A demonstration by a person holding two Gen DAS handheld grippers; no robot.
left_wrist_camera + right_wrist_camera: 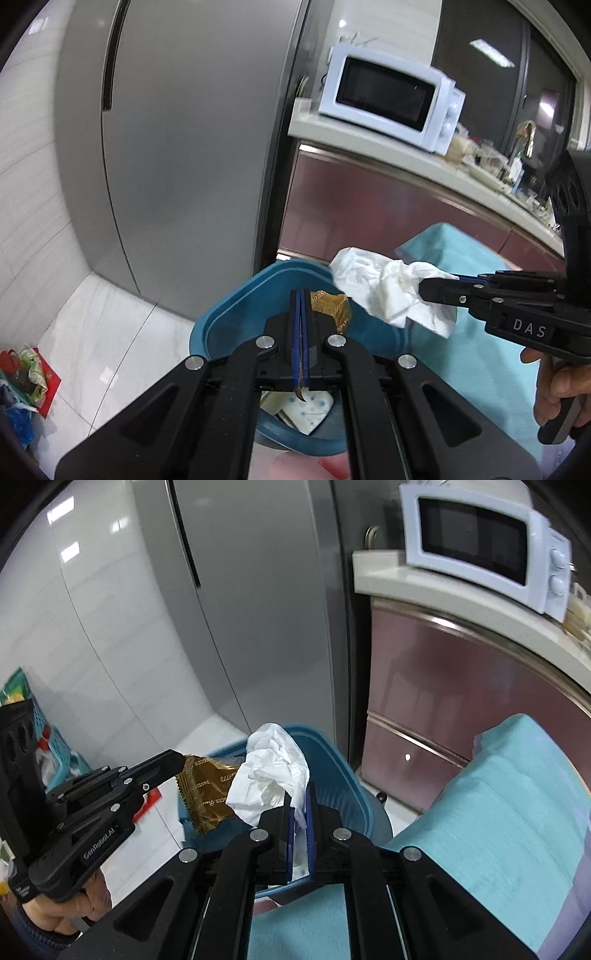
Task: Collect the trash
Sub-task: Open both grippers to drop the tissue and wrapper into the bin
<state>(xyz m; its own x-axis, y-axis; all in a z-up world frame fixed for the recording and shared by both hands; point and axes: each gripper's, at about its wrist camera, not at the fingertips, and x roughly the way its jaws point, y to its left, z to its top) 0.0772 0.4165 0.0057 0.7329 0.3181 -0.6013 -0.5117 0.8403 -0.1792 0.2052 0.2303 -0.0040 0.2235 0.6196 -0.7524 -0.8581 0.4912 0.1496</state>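
the tall grey fridge (177, 155) with a smooth metal door stands behind everything, and a table with a soft teal cloth (498, 812) is at the right side. the blue bin (236, 306), round smooth plastic, stands on the floor between them, just below and in front of both grippers. the crumpled white tissue (384, 291), soft and wrinkled, hangs over the bin's right rim, clamped in the right gripper (430, 290). the gold wrapper (207, 790), thin shiny foil with a toothed edge, is pinched flat in the closed left gripper (301, 325) and hangs over the opening. i judge the left piece is nearer to the middle of the bin, so both pieces need only a release.
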